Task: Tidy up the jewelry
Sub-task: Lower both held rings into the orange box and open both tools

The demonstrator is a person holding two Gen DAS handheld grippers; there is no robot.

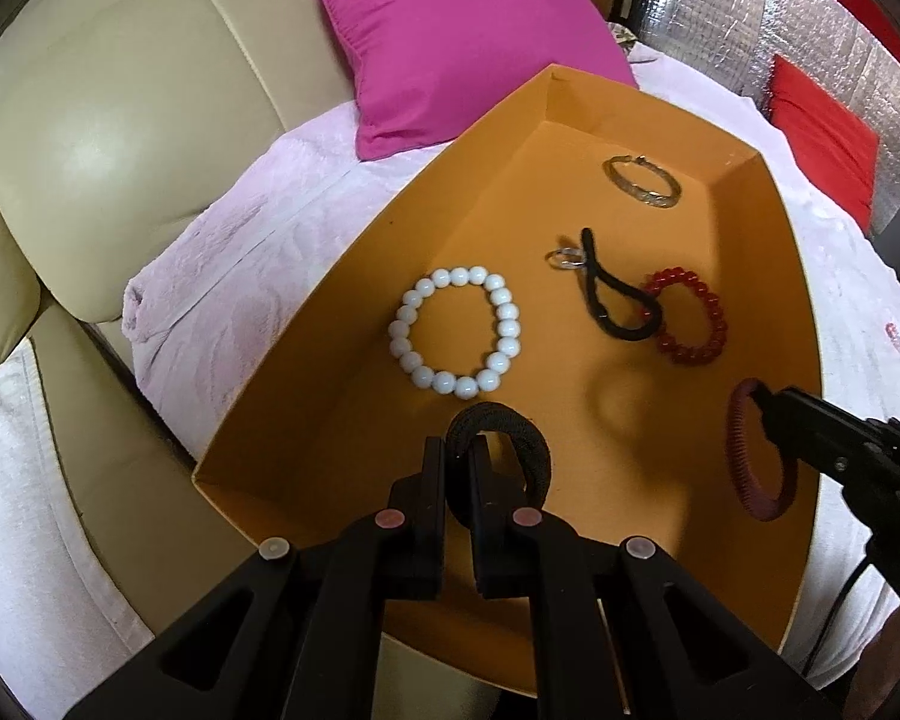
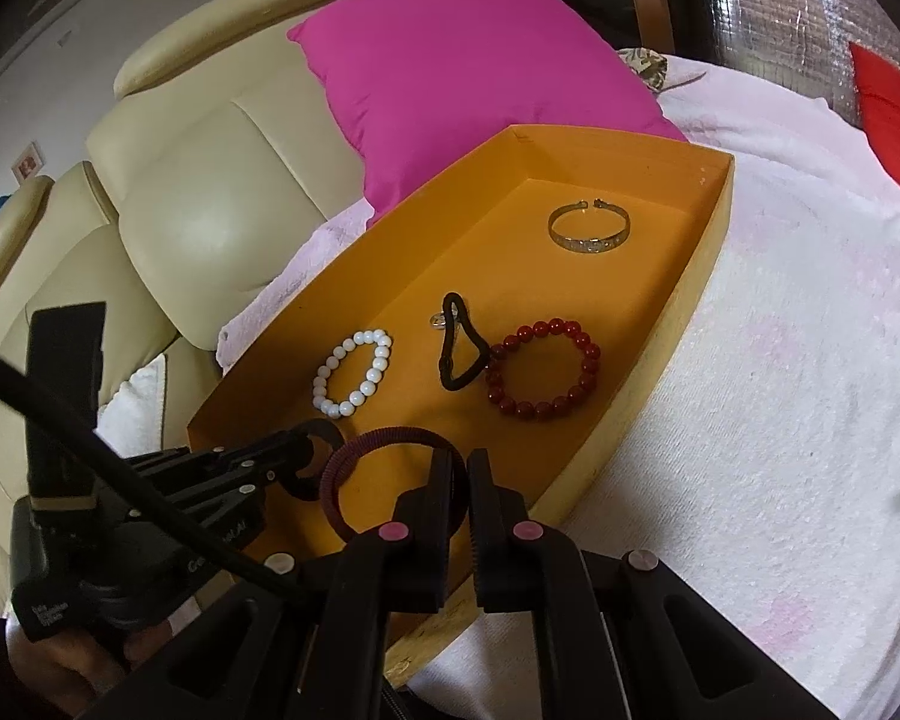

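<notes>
An orange box lies on a pale pink towel. Inside are a white bead bracelet, a red bead bracelet, a silver bangle, a thin black hair tie and a small silver ring. My left gripper is shut on a thick black hair tie above the box's near end. My right gripper is shut on a dark red ribbed band at the box's near right side.
A magenta cushion leans behind the box. A cream leather sofa back is on the left, a red cushion at the far right. A white towel lies at the near left.
</notes>
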